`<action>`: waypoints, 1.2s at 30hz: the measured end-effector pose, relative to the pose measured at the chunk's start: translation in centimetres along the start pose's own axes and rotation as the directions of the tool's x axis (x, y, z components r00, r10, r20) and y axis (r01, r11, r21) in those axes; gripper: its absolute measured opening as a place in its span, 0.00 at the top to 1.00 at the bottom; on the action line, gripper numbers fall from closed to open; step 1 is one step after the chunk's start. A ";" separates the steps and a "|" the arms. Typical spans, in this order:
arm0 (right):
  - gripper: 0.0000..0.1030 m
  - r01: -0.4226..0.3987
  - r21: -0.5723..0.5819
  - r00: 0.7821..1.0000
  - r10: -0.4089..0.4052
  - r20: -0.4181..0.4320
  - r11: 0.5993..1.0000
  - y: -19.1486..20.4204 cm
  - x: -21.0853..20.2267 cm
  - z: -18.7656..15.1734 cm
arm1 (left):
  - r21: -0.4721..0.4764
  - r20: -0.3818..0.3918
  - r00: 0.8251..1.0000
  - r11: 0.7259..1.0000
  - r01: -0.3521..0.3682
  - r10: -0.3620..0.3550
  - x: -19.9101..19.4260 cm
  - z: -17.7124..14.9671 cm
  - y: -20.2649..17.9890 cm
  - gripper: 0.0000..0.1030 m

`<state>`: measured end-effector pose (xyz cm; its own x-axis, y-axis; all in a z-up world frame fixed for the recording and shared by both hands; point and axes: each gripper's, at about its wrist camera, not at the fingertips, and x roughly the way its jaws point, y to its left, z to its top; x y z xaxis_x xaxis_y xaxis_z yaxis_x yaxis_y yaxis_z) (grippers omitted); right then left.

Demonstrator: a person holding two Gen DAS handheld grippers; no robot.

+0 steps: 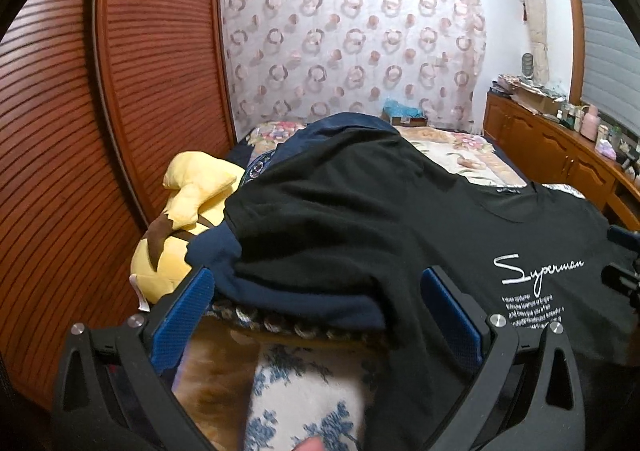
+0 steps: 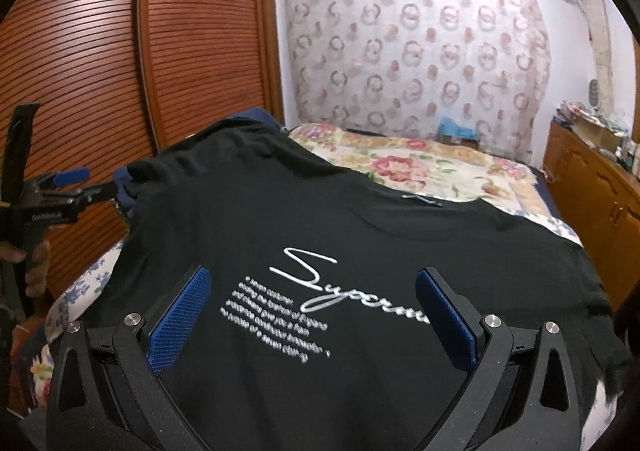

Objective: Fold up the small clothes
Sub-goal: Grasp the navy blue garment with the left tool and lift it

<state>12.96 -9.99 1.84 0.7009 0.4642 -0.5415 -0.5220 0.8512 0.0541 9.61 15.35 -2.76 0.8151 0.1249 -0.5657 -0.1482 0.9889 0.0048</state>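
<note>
Lying face-up on the bed, the black T-shirt looks light and limp; its left sleeve edge offers the best hold. The left gripper and right gripper both gape wide, empty.

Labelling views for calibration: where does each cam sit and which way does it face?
Left wrist: on the left gripper, facing up the bed at the black T-shirt sleeve end, navy garment and yellow plush toy; own open fingers show.
Right wrist: on the right gripper, over the shirt's Superman print; own open fingers, plus the left gripper and a hand.
Shared: shirt, print, patterned curtain.
</note>
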 end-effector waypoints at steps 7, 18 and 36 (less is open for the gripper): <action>0.00 -0.045 0.001 0.997 0.045 -0.057 0.999 -0.5 3.2 1.6 | -0.035 -0.047 0.999 0.999 0.010 -0.011 2.6 2.4 2.3 0.01; 0.00 -0.107 0.011 0.984 0.107 -0.143 0.994 -2.0 7.3 3.7 | -0.183 -0.158 0.985 0.983 0.033 -0.062 6.9 2.8 5.5 0.30; 0.00 -0.138 0.038 0.973 0.143 -0.180 0.990 -3.2 9.5 3.5 | -0.200 -0.188 0.971 0.973 0.112 -0.150 8.1 3.1 5.1 0.96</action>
<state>22.99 -7.39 -0.52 0.5202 0.5291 -0.6704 -0.5948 0.7878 0.1602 17.15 21.66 -4.78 0.7080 -0.0419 -0.7050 -0.1652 0.9607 -0.2230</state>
